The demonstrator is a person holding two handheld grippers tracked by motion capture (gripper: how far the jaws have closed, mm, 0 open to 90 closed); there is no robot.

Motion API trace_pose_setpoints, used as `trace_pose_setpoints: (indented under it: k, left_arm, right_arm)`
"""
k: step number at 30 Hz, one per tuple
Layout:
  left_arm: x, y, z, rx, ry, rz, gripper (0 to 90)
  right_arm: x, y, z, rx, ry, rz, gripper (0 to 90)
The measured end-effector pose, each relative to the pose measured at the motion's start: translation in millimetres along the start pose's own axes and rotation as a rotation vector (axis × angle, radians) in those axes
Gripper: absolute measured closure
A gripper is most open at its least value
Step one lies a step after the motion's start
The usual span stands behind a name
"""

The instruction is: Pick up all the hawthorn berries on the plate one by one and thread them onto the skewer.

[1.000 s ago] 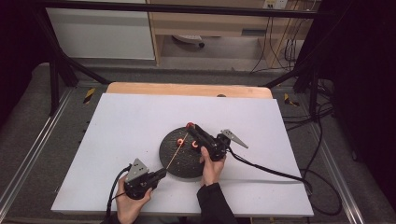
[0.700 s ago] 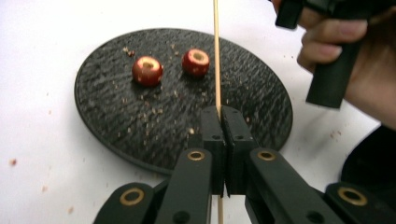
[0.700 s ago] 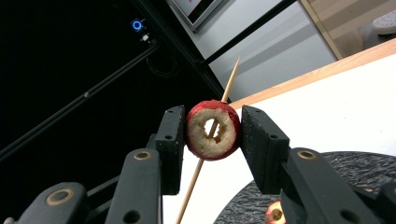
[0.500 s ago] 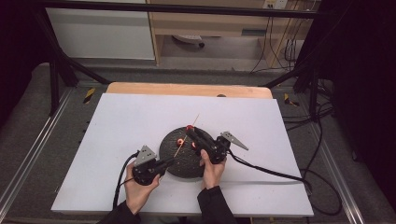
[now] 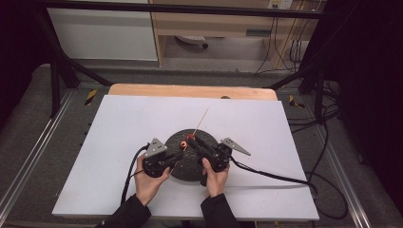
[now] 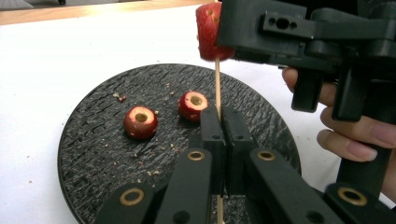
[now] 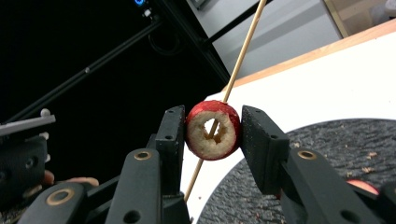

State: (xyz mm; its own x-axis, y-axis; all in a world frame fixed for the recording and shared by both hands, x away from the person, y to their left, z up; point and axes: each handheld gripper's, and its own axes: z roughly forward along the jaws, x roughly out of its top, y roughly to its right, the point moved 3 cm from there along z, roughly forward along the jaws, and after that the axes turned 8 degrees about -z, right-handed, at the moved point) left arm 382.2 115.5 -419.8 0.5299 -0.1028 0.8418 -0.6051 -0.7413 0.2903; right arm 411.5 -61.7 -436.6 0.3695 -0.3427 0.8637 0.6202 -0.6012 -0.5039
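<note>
Your right gripper point(image 7: 212, 128) clenches the cored fruit point(image 7: 213, 129) between its jaws; your left gripper point(image 6: 223, 122) grasps the skewer point(image 6: 217, 84) threading it.

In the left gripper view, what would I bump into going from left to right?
Red fruit piece with a hole → second red fruit piece → wooden skewer → the person's fingers holding the right tongs.

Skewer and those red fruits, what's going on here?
A person is threading cored red fruits onto a skewer. The left gripper is shut on the skewer; the right gripper is shut on one fruit, and the skewer runs through its hole. Two more fruits lie on the black plate.
</note>
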Motion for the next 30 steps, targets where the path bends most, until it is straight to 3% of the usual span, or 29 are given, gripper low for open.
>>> trace_pose_setpoints:
  k: [9,10,11,12,16,19,20,22,27,28,29,30]
  left_arm:
    - [-3.5,-2.7,-1.2,-0.006,-0.009,0.011,88.6]
    - [-3.9,-3.5,-2.8,-0.007,-0.009,0.01,88.6]
    - [-4.3,-4.4,-4.3,-0.007,-0.007,0.008,88.6]
    - [-5.6,-6.7,-8.4,-0.006,-0.006,0.01,88.6]
    - [-8.8,-10.7,-14.6,-0.002,-0.011,0.018,88.6]
    - [-13.5,-15.6,-23.8,-0.001,-0.016,0.022,88.6]
    - [-14.7,-17.7,-27.1,0.003,-0.018,0.027,88.6]
    - [-18.5,-23.2,-36.4,0.006,-0.019,0.031,88.6]
    - [-24.8,-30.8,-49.4,0.013,-0.034,0.044,88.5]
    - [-27.0,-33.0,-53.2,0.015,-0.04,0.049,88.5]
    - [-28.9,-34.8,-56.0,0.019,-0.045,0.055,88.5]
    - [-30.3,-36.1,-58.0,0.025,-0.048,0.059,88.5]
  right_arm:
    - [-2.2,-0.2,-1.3,-0.003,-0.056,-0.014,58.5]
    - [-0.1,-0.8,-2.8,-0.005,-0.07,-0.027,51.5]
    - [-0.1,-0.8,-2.8,-0.005,-0.07,-0.027,51.5]
    - [2.6,-0.5,-4.6,-0.01,-0.089,-0.062,47.8]
    - [10.8,-0.2,-8.1,-0.013,-0.124,-0.106,34.9]
    - [18.6,2.0,-11.3,-0.021,-0.18,-0.148,28.3]
    - [20.7,3.1,-12.2,-0.022,-0.201,-0.163,20.7]
    - [24.1,5.1,-13.9,-0.034,-0.237,-0.186,15.3]
    - [30.4,12.9,-16.8,-0.054,-0.353,-0.262,7.3]
    - [30.4,12.9,-16.8,-0.054,-0.353,-0.262,7.3]
    - [32.2,16.6,-17.7,-0.065,-0.411,-0.291,5.6]
    - [32.6,18.2,-18.0,-0.069,-0.43,-0.306,5.2]
